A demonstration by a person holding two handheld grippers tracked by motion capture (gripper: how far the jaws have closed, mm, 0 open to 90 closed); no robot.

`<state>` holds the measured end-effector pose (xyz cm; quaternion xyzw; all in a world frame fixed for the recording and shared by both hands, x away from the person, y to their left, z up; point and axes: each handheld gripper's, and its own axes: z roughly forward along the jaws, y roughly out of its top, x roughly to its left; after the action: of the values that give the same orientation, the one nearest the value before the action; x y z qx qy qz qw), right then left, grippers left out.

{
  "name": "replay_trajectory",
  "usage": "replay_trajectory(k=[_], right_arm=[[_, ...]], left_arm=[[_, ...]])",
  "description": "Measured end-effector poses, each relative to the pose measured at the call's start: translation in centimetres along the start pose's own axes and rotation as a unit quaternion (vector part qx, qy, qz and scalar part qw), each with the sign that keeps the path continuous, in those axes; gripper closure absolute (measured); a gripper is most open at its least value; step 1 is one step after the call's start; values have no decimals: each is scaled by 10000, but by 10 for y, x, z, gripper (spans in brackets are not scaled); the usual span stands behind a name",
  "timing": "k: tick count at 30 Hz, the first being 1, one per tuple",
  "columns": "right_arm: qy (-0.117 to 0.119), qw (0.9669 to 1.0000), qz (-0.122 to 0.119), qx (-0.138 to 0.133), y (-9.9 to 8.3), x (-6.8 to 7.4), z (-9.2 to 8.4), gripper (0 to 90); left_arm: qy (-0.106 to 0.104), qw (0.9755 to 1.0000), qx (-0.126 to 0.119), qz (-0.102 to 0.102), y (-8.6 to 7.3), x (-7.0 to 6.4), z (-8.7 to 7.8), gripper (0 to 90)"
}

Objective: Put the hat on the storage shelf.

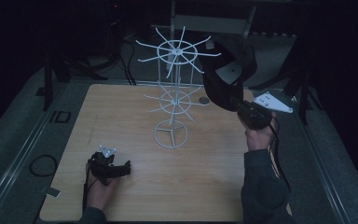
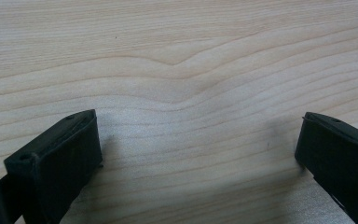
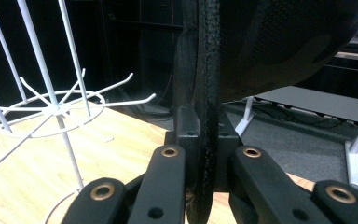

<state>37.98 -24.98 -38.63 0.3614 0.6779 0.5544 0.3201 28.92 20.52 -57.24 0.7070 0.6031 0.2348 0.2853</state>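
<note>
In the high view, a white wire rack (image 1: 173,93) is standing toward the far middle of the wooden counter (image 1: 135,196), and everything else is placing itself around it. The right gripper (image 1: 242,109) is hovering just right of the rack, holding a dark cap (image 1: 228,70) up beside the rack's top ring of prongs. The left gripper (image 1: 114,168) is resting on the counter near the person's edge, well apart from the rack's base ring, to its left.

The left gripper view is showing what the high view is too dark to give: its jaws are standing wide apart with bare wood between them.

The right gripper view is showing the jaws pressing shut on the cap's edge (image 3: 207,93), the cap's dark body (image 3: 284,42) bulging away to the right, while the rack's lower ring (image 3: 51,112) is sitting off to the left.
</note>
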Motion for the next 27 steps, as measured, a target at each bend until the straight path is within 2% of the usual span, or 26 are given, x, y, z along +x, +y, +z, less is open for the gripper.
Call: replay_trajectory(k=[10,27], right_arm=[[-24,10000,-67,-53,2,1,-1,862],[-17,9999,-25,-138,4,0,-5,862]], left_arm=[[-2,10000,0,0,0,0,0,2],[-1,10000,-7,-2,0,0,0,2]])
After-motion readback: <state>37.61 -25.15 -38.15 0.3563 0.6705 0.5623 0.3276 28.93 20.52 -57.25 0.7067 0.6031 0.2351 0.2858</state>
